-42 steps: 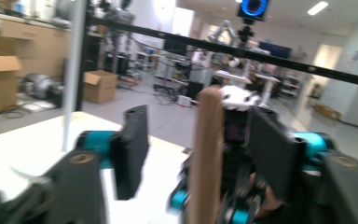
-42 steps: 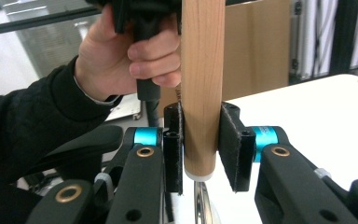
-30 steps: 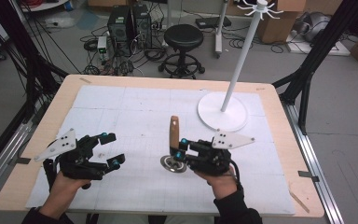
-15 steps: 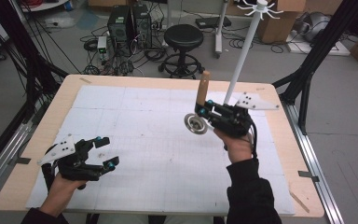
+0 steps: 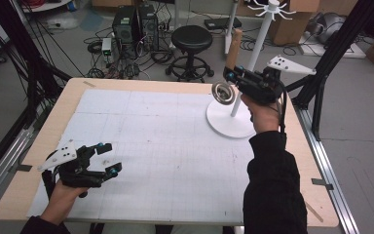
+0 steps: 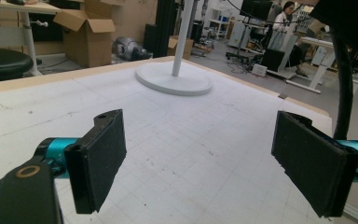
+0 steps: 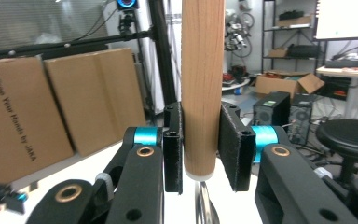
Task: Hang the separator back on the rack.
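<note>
Whisk (image 5: 226,80) with a wooden handle and a metal wire head hangs in the air at the far right of the desk (image 5: 48,131), above and just left of the white stand (image 5: 231,119), whose pole rises to a crown of hooks. Going from the biggest things down, we see the desk first, a pale wooden top covered by a white gridded mat (image 5: 165,146) on which the stand's round base sits at the far right. Beyond the desk a black stool (image 5: 191,39) stands on the floor among cables. We hold the right gripper (image 5: 233,75) raised over the stand's base, its pads pressed on either side of the whisk's handle; in the right gripper view the handle (image 7: 203,88) stands upright between the two black pads, and the wire head (image 7: 205,205) starts just under them. In the high view the handle points up and away while the wire head hangs toward the desk's middle. Our left gripper (image 5: 106,158) rests low at the near left corner over the mat, well apart from the whisk, its jaws spread wide with nothing between them; in the left gripper view (image 6: 198,163) we see bare mat between the pads.
</note>
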